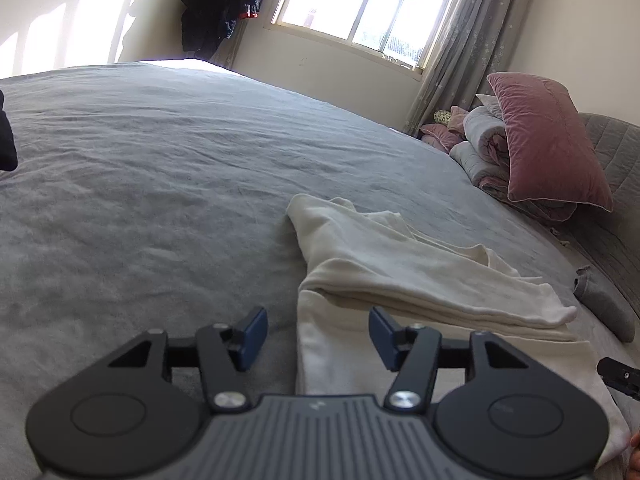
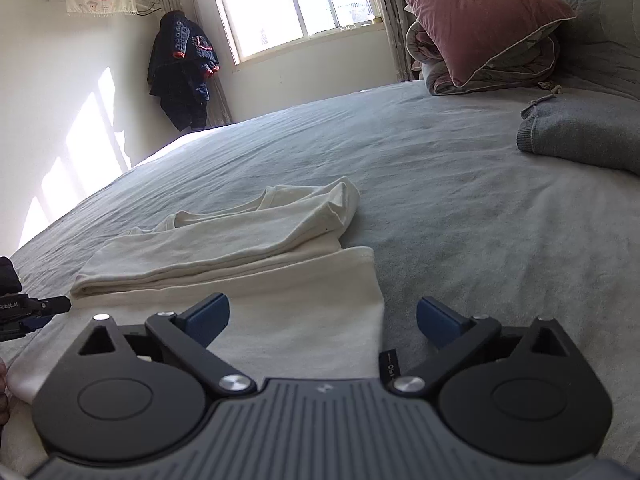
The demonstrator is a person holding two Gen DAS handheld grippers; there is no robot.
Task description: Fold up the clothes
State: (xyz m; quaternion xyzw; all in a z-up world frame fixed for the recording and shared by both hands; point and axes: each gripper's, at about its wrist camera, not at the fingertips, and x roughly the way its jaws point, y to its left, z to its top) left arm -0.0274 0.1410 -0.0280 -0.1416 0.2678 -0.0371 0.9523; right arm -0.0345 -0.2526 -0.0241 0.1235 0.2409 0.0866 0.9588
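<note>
A cream white garment (image 1: pixel 384 272) lies partly folded on the grey bed, its sleeves laid across the body. My left gripper (image 1: pixel 318 334) hovers open over the garment's near left edge, holding nothing. In the right wrist view the same garment (image 2: pixel 256 240) stretches from centre to left. My right gripper (image 2: pixel 322 320) is open above its near right corner, with nothing between the blue pads. The left gripper's tip (image 2: pixel 36 308) shows at the left edge of the right wrist view, and the right gripper's tip (image 1: pixel 620 376) at the right edge of the left wrist view.
A grey bedsheet (image 1: pixel 160 184) covers the wide bed. A pink pillow (image 1: pixel 548 140) rests on rolled quilts by the headboard. A folded grey garment (image 2: pixel 584 136) lies to the right. Dark clothes (image 2: pixel 180 72) hang in the corner beside the window (image 1: pixel 368 0).
</note>
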